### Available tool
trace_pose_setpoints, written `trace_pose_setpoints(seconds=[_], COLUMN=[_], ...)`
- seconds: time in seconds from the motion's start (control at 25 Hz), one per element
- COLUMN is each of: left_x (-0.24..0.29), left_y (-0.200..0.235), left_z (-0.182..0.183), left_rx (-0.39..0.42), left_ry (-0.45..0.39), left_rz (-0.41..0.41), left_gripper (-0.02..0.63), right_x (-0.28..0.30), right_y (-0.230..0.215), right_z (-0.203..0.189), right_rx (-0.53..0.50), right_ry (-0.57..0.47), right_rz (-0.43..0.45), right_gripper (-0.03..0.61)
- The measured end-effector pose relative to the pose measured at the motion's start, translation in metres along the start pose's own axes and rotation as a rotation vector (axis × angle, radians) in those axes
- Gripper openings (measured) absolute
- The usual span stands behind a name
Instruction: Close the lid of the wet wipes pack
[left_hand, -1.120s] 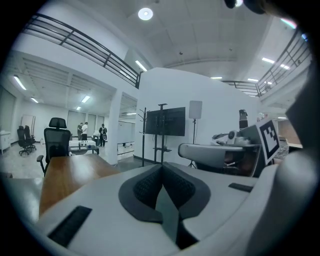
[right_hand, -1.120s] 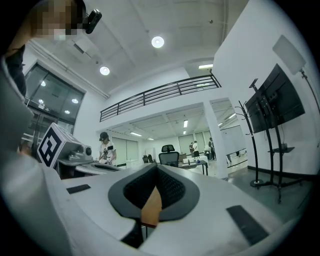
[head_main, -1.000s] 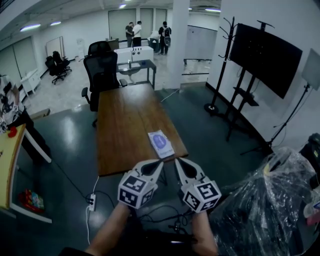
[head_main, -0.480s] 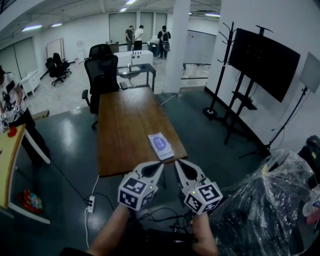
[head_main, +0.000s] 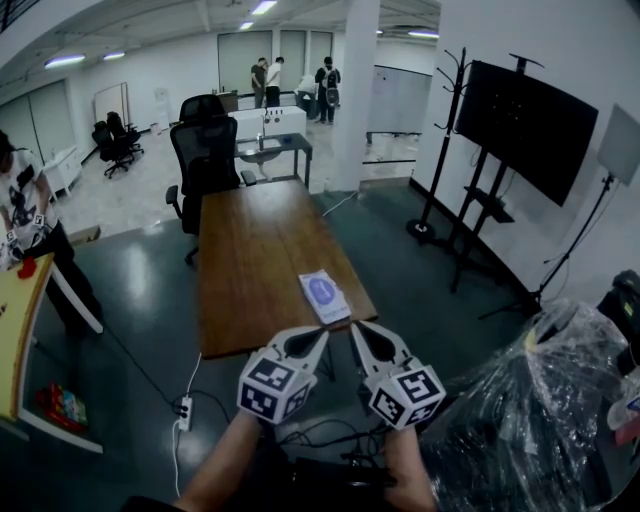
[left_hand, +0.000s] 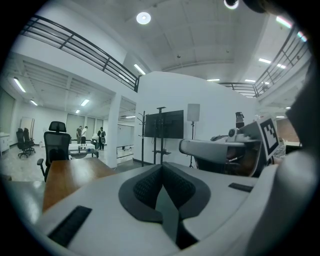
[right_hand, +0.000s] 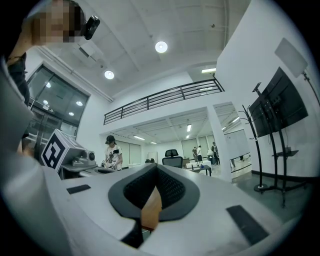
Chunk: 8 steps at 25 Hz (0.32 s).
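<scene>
Pack (head_main: 324, 296): white, flat, bluish oval on top, lid state unclear, near table (head_main: 245, 250) front-right edge. Left gripper (head_main: 320, 335), right gripper (head_main: 356, 327): jaws together, empty, clear of pack.

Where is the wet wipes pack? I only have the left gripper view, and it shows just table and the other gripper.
Observer: In the head view the wet wipes pack lies flat on the wooden table, by its near right corner.
Operator: Are my grippers on it?
Observer: No. The left gripper and right gripper hover by the table's near edge, holding nothing.
Operator: Is the lid open?
Observer: Too small to tell; only a blue oval shows on top.
</scene>
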<state>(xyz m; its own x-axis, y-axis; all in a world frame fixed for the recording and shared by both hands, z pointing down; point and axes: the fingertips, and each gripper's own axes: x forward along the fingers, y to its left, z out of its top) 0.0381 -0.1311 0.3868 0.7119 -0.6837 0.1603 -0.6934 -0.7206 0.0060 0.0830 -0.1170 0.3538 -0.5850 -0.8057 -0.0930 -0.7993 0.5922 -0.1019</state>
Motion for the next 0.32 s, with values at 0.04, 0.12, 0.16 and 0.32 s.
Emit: trace_pose_setpoints(seconds=[0.04, 0.12, 0.16, 0.32], left_x=[-0.0009, -0.0025, -0.0029, -0.0027], left_y=[0.0008, 0.0031, 0.0045, 0.0071], left_z=[0.0002, 0.0003, 0.0004, 0.0020], left_rx=[0.002, 0.005, 0.008, 0.010], left_ry=[0.000, -0.004, -0.005, -0.008], left_rz=[-0.001, 0.000, 0.002, 0.006], left_gripper=[0.006, 0.006, 0.006, 0.006], right_x=[0.0009, 0.0026, 0.0034, 0.0054], right_y=[0.0009, 0.0022, 0.0025, 0.0027], right_z=[0.0005, 0.0004, 0.0002, 0.0010], right_rx=[-0.001, -0.001, -0.002, -0.007], right_ry=[-0.001, -0.001, -0.001, 0.004], right_rz=[-0.001, -0.004, -0.004, -0.002], right_gripper=[0.006, 0.006, 0.006, 0.006])
